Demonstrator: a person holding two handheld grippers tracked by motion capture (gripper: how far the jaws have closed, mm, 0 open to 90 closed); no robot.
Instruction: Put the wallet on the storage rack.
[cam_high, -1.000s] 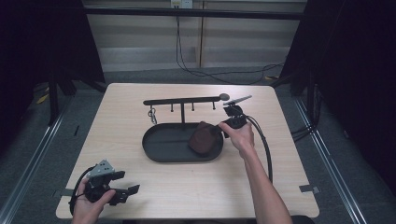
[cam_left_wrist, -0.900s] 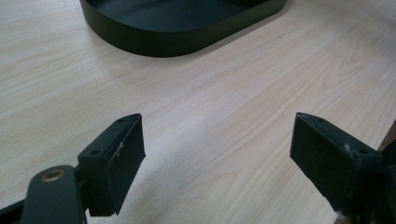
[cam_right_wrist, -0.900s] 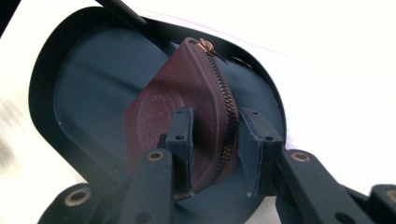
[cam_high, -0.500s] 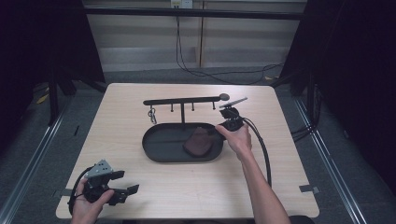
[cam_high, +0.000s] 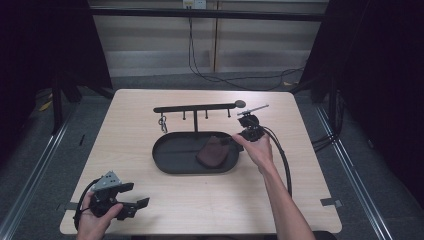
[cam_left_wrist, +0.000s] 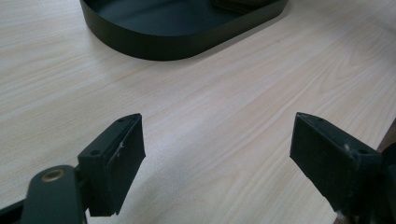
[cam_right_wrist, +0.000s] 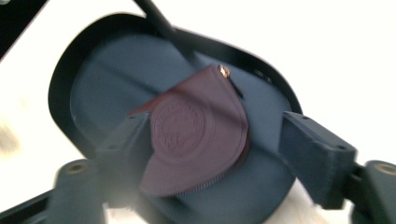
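**Pouch in tray, right gripper nearest**

The left gripper (cam_high: 131, 200) is held spread and empty near the table's (cam_high: 300, 200) front edge. Farther off, the maroon pouch (cam_high: 212, 152) is seen lying in the black tray (cam_high: 165, 157), just beside the released right gripper (cam_high: 239, 140).

A maroon zipped pouch (cam_high: 212, 152), round-edged with an embossed circular seal, lies flat in the black oval tray (cam_high: 170, 161), toward its right end, zipper closed.

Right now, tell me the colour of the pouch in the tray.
Dark maroon pouch; the right gripper view shows it best.
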